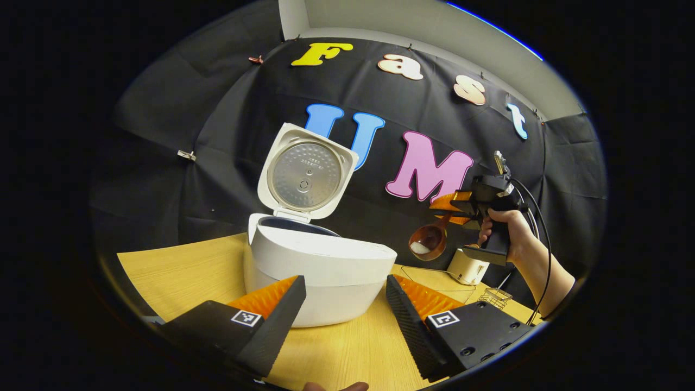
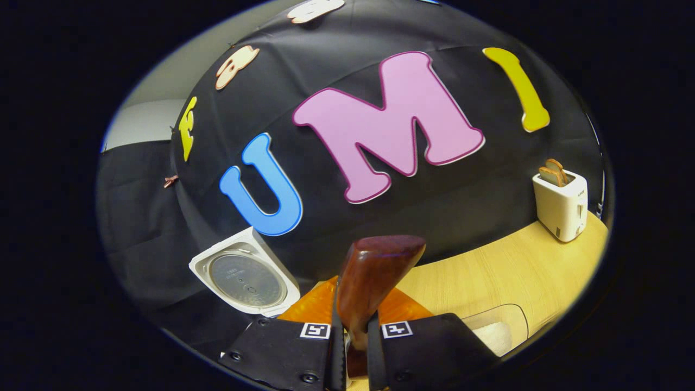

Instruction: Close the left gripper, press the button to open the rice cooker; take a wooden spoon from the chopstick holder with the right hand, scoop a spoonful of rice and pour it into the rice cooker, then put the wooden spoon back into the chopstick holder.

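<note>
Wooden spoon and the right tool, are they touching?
Touching. The right gripper view shows the right tool with both fingers pressed on the wooden spoon handle.

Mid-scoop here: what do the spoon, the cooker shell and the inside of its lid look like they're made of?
Spoon: wood with a glossy reddish-brown varnish, judging by highlights on its handle.
Rice cooker shell: smooth matte white, probably plastic.
Inner lid plate: dull grey metal look, dimpled, likely aluminium or steel.

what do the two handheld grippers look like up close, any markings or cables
Both are black blocky bodies. The left gripper has wedge-shaped jaws with ribbed inner faces, a square black-and-white marker on each, and screw holes. The right gripper has a pistol-style handle with black cables trailing from its rear; its own view shows the same square markers.
</note>
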Available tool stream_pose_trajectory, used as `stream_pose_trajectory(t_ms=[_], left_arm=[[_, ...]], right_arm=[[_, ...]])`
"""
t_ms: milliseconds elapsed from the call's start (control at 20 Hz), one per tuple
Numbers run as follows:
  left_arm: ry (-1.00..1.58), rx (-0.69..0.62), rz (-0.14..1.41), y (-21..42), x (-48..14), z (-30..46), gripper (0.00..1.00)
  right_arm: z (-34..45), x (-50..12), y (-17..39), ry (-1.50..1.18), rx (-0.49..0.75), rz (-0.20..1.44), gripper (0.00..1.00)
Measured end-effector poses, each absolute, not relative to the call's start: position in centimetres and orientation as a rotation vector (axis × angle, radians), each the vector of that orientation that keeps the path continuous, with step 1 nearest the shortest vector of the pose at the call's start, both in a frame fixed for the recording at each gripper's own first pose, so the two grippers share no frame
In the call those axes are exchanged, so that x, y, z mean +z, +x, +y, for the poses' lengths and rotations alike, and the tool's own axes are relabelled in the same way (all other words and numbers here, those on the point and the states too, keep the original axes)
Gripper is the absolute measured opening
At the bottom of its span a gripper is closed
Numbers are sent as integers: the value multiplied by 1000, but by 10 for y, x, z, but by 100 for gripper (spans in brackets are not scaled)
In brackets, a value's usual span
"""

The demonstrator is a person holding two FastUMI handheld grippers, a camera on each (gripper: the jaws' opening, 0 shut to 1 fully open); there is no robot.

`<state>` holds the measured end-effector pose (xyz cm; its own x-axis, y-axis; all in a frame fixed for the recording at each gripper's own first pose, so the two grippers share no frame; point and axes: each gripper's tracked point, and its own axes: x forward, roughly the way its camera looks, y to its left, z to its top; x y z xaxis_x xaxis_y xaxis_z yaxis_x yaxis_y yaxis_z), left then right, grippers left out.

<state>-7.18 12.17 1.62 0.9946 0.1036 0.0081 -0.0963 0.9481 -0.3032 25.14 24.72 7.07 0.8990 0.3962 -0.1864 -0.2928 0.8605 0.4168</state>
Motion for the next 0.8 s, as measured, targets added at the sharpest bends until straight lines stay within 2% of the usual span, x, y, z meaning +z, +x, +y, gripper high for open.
stream_pose_trajectory(t_ms=[500,800], left_arm=[[-334,176,-37,-88,15,163,95],[-315,233,-60,-96,22,193,95]], right_arm=[[373,111,259,325,514,257,19],[452,79,260,206,586,291,19]])
